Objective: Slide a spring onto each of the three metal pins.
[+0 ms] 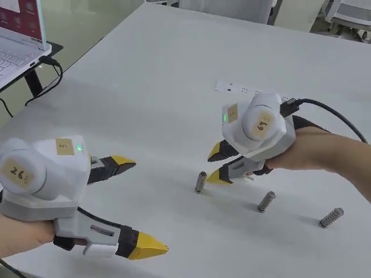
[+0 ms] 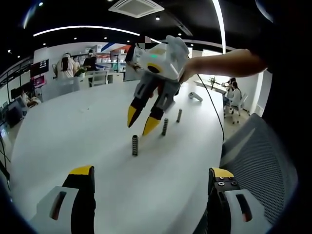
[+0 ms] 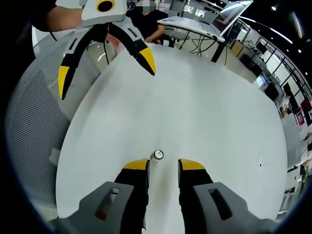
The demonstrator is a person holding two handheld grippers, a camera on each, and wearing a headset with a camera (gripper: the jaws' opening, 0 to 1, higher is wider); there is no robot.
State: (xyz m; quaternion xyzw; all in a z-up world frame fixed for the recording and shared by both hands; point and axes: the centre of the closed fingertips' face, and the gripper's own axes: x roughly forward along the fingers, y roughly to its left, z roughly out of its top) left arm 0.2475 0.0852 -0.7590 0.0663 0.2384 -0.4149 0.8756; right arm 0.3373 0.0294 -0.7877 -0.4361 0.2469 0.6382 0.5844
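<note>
Right tool (image 1: 214,164) narrow, empty, tips just short of leftmost spring (image 1: 200,182), lined up, probably to check its seating. Middle spring (image 1: 266,201) and right spring (image 1: 331,217) stand upright on tabletop (image 1: 174,87). Left tool (image 1: 139,205) wide, empty, near left, out of way.

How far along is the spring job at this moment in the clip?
Looks done: in the head view the left spring, middle spring and right spring all stand upright, apparently on pins hidden inside them. In hand: nothing; the right tongs sit open at the left spring, the left tongs open and empty. Left: probably only a seating check.
</note>
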